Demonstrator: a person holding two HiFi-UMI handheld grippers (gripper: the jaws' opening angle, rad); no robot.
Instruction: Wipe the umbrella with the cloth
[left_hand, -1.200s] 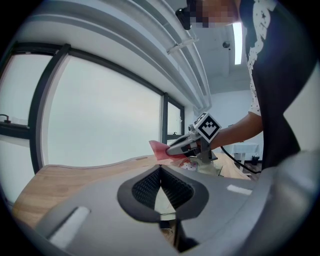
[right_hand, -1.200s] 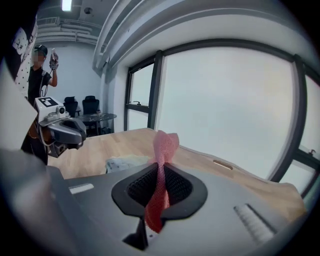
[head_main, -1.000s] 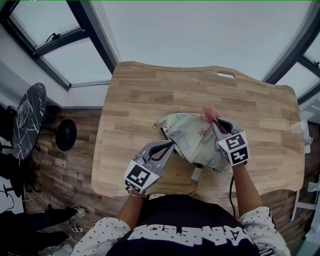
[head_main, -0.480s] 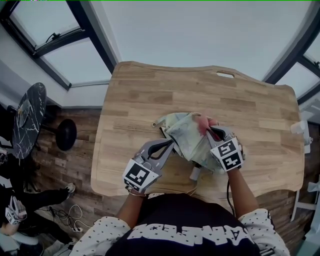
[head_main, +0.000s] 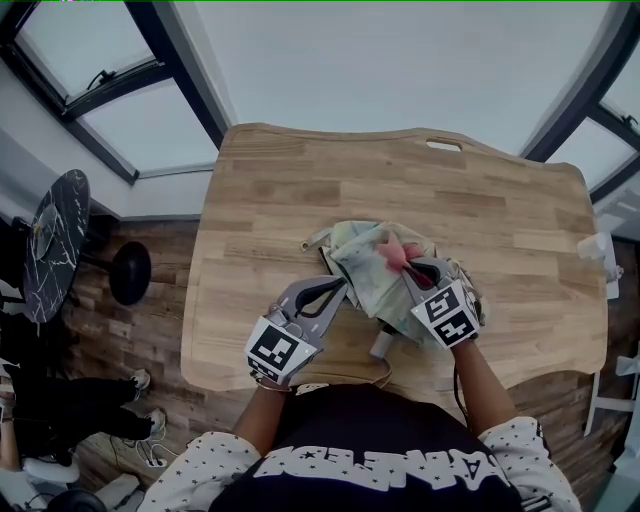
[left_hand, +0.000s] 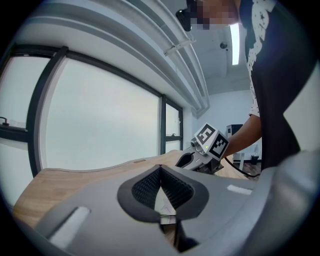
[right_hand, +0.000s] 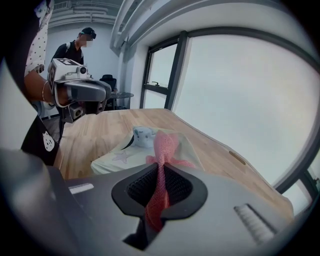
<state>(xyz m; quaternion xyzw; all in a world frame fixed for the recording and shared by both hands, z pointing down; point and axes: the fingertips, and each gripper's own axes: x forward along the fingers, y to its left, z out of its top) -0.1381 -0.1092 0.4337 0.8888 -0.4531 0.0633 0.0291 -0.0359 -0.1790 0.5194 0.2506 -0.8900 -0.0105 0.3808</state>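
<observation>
On the wooden table (head_main: 260, 200) I see the folded umbrella (head_main: 365, 272) lying near its middle. My right gripper (head_main: 410, 268) is clamped on the pink cloth (head_main: 390, 250), which rests on the canopy. My left gripper (head_main: 338, 288) is closed, apparently pinching the umbrella's edge.

The folded fabric umbrella (head_main: 365, 275) is pale mint and cream with small muted stars printed on it, and the netted cloth (head_main: 395, 252) is coral pink. The wooden table (head_main: 300, 180) is a light honey colour with streaky plank grain, the floor boards (head_main: 150, 330) are a darker brown, and the round side table (head_main: 57, 240) is black with thin white marble veins. The left gripper (head_main: 343, 287) and the right gripper (head_main: 408, 268) are matt grey with black ribbed pads and cubes of black-and-white square markers, while the person's sleeves (head_main: 215, 465) are white with small dark dots beside a black top with white lettering.
</observation>
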